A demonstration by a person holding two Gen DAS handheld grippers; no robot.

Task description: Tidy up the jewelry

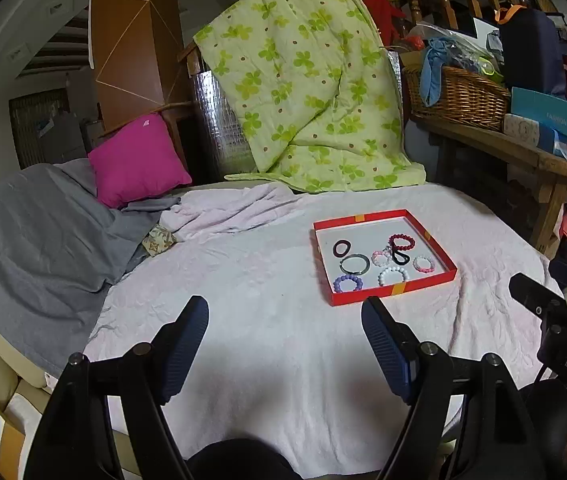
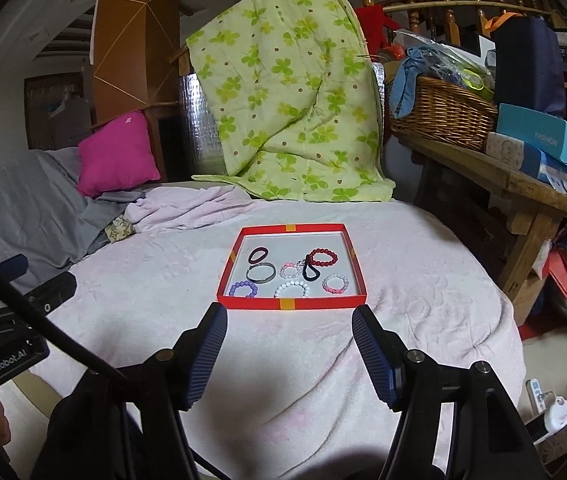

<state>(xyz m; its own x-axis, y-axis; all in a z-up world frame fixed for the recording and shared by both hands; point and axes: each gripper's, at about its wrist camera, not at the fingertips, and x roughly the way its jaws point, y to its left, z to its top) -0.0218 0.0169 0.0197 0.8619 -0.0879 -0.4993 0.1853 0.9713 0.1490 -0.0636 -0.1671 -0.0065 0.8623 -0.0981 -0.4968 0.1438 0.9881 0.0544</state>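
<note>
A red tray (image 1: 387, 294) (image 2: 291, 303) with a white floor lies on the pale pink blanket. In it lie several bracelets and hair ties: a dark red bead bracelet (image 1: 402, 242) (image 2: 323, 257), a purple one (image 1: 348, 282) (image 2: 244, 289), a white one (image 1: 393, 276) (image 2: 292, 289), a pink one (image 1: 424, 264) (image 2: 335, 283), a grey-green bangle (image 1: 355, 264) (image 2: 261, 273) and a dark hair tie (image 1: 342, 248) (image 2: 258, 255). My left gripper (image 1: 285, 320) is open and empty, short of the tray and left of it. My right gripper (image 2: 289, 326) is open and empty, just before the tray's near edge.
A pink blanket (image 2: 163, 280) covers the bed. A grey sheet (image 1: 35, 240) and magenta pillow (image 1: 135, 160) lie at left. A green floral quilt (image 1: 307, 80) hangs behind. A wooden bench (image 2: 523, 184) with a wicker basket (image 2: 439, 116) and boxes stands at right.
</note>
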